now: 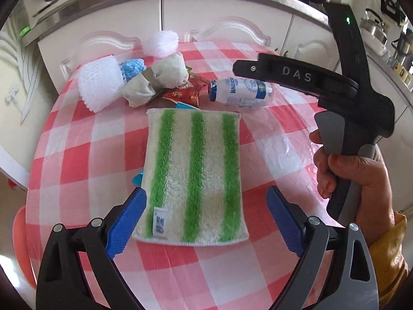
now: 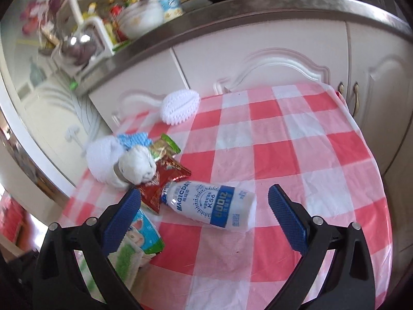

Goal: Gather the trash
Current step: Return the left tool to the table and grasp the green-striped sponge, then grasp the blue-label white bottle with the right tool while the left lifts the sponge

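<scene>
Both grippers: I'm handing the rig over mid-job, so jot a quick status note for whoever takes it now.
Left gripper: jaws open, empty, straddling the green-striped cloth.
Right gripper: jaws open, empty, around the plastic bottle lying on its side, not gripping it.
Red wrapper, white foam net and wadded cloth are piled on the checked table.
Done: nothing in hand.
Left: all trash.
</scene>
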`<state>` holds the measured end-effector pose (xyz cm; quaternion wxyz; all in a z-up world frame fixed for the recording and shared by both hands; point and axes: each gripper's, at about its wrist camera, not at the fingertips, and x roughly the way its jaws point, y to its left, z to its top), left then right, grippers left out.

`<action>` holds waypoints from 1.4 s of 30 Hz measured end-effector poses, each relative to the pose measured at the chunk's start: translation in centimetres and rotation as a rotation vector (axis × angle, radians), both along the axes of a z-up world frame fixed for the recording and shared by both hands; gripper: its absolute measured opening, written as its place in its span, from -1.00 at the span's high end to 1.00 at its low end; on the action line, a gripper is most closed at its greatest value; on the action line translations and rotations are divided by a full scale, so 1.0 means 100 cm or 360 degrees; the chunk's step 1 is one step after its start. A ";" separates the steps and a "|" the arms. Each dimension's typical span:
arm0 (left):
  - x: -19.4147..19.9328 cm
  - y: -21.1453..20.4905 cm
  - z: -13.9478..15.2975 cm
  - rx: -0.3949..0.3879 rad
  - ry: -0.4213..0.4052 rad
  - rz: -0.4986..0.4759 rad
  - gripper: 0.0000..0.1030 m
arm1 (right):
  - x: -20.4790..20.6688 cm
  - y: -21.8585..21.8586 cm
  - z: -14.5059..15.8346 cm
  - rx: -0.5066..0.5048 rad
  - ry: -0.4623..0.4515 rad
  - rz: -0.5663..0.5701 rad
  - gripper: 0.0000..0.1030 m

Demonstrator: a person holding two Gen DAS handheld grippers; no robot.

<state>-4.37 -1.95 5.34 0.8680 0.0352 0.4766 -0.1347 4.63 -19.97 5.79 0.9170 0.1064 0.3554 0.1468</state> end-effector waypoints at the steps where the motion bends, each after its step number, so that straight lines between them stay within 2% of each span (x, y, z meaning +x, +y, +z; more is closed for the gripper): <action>1: 0.003 0.000 -0.003 0.0014 0.0005 0.0008 -0.81 | 0.001 0.002 -0.001 -0.0031 0.0000 0.0005 -0.93; 8: 0.017 0.002 -0.018 0.0047 0.0046 0.0029 -0.81 | 0.010 -0.005 -0.012 0.0024 0.0080 0.0006 -0.93; 10: 0.019 0.002 -0.020 0.0051 0.0040 0.0022 -0.81 | 0.013 -0.008 -0.016 0.0089 0.0122 0.0016 -0.93; 17: 0.018 0.008 -0.025 0.0078 0.0007 0.0017 -0.81 | 0.012 0.000 -0.016 0.0270 0.0238 0.0197 -0.93; 20: 0.018 0.010 -0.028 0.0111 0.0005 0.0025 -0.81 | 0.008 0.008 -0.009 0.0280 0.0270 0.0292 -0.93; 22: 0.019 0.014 -0.031 0.0106 0.0011 0.0039 -0.81 | 0.003 0.013 0.000 0.0215 0.0241 0.0332 -0.93; 24: 0.021 0.018 -0.033 0.0090 0.0017 0.0048 -0.81 | 0.000 0.013 0.005 0.0083 0.0174 0.0270 -0.93; 29: 0.021 0.027 -0.035 0.0048 0.0007 0.0065 -0.81 | 0.007 0.018 -0.010 -0.0054 0.0194 0.0213 -0.92; 38: 0.016 0.048 -0.034 -0.0072 -0.0002 0.0092 -0.77 | 0.011 0.029 -0.024 -0.0086 0.0186 0.0247 -0.88; 40: 0.014 0.050 -0.034 -0.0090 -0.0008 0.0102 -0.73 | 0.011 0.030 -0.025 -0.0079 0.0184 0.0257 -0.79; 41: 0.013 0.051 -0.033 -0.0100 -0.0013 0.0106 -0.70 | 0.011 0.031 -0.025 -0.0079 0.0184 0.0258 -0.58; 42: 0.011 0.052 -0.032 -0.0116 -0.0023 0.0113 -0.70 | 0.012 0.032 -0.026 -0.0080 0.0185 0.0257 -0.46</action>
